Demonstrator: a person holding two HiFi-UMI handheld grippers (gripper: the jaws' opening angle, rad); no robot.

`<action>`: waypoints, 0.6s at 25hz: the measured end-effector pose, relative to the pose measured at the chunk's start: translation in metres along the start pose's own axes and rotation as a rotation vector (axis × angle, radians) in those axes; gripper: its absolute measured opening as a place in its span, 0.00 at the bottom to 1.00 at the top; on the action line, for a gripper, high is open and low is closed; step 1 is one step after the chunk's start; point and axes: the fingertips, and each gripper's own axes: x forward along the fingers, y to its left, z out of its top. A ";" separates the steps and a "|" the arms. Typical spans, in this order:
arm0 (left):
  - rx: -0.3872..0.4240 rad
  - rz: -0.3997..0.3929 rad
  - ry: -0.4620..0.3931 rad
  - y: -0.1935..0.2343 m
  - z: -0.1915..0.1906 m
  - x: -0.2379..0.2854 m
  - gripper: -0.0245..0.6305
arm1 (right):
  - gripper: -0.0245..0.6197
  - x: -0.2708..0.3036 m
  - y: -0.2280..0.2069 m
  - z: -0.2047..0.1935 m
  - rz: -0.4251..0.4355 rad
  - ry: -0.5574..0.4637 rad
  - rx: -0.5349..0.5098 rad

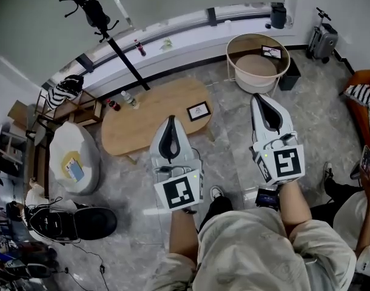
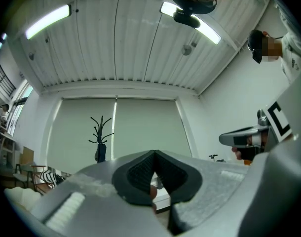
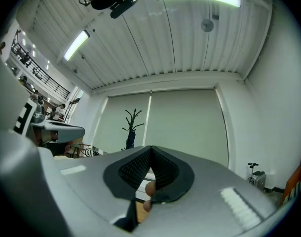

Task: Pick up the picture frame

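Left gripper: the grey, black-padded left gripper (image 1: 171, 123) (image 2: 154, 154) has its jaws closed tip to tip with nothing between the pads. Only a small open wedge shows below the point where they meet.
Right gripper: the matching grey right gripper (image 1: 262, 102) (image 3: 150, 149) is also closed and empty, its ribbed black pads meeting at the tip.
Pose: both are held in the air side by side and well apart. They point away from the person towards the blind-covered window wall. Each carries a white cube with black square markers at its rear.
Picture frame: the small dark-rimmed rectangular picture frame (image 1: 198, 110) sits near the right end of the table. In the head view it is just beyond and to the right of the left gripper's tip. Neither gripper touches it.
Table: a low oval light-wood coffee table (image 1: 142, 123) stands on a grey marble-look floor (image 1: 233, 156).
Bottles: a pale bottle (image 1: 130, 99) and a dark red-topped bottle (image 1: 113, 104) are close together at the table's far left edge.
Round stand: a round beige stand with a wooden rim (image 1: 255, 66) is beyond the right gripper. A second small dark frame (image 1: 271, 51) sits by its far right rim.
Coat rack: a black branching coat rack (image 1: 125, 61) (image 2: 101, 132) (image 3: 132, 125) stands in front of the pale blinds.
Beanbag: a white beanbag seat (image 1: 63, 150) sits just off the table's left end.
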 end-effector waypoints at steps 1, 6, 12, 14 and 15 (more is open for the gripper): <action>-0.001 0.000 -0.001 0.008 0.000 0.006 0.04 | 0.04 0.009 0.003 0.002 0.000 0.000 -0.003; -0.010 0.009 -0.015 0.048 0.001 0.038 0.04 | 0.04 0.055 0.014 0.007 -0.011 -0.005 -0.010; -0.016 0.002 -0.017 0.081 -0.013 0.071 0.04 | 0.04 0.099 0.031 -0.001 -0.023 -0.009 -0.007; -0.017 -0.008 -0.022 0.090 -0.017 0.082 0.04 | 0.04 0.112 0.034 -0.004 -0.031 -0.012 -0.010; -0.018 -0.013 -0.023 0.093 -0.019 0.087 0.04 | 0.04 0.117 0.036 -0.006 -0.035 -0.011 -0.012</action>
